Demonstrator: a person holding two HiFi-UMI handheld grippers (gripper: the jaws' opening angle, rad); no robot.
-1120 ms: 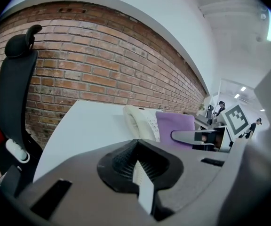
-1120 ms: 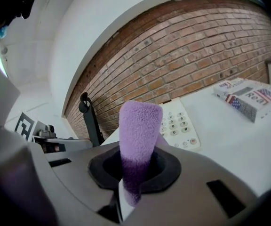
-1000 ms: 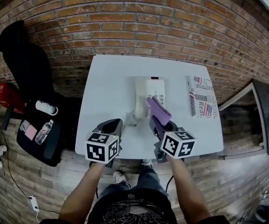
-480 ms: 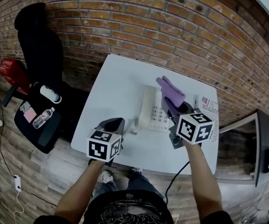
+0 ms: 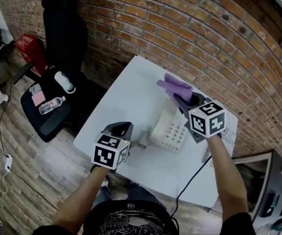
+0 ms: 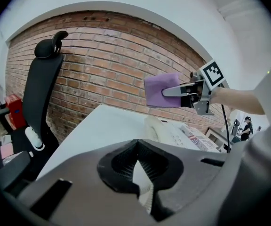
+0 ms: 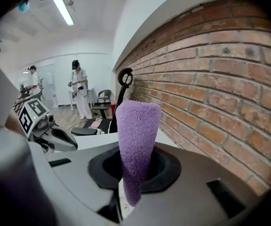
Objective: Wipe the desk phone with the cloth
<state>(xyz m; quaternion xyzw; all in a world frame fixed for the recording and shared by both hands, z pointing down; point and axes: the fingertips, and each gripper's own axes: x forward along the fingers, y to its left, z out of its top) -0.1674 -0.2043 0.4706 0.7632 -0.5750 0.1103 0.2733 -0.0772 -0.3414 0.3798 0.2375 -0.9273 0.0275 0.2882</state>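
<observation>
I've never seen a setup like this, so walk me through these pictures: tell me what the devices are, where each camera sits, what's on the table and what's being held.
There is no robot. A person holds a two-fingered gripper in each hand, and the black-and-white patterned cubes are parts of them. The head view comes from a camera on the person's head, looking down. The other two views come from cameras riding on the grippers, looking along their fingers. On the white table lie a cream push-button desk phone and a printed paper beside it. The right gripper is shut on a fluffy purple cloth, raised above the phone without touching it. The left gripper has its fingers together, seemingly empty.
</observation>
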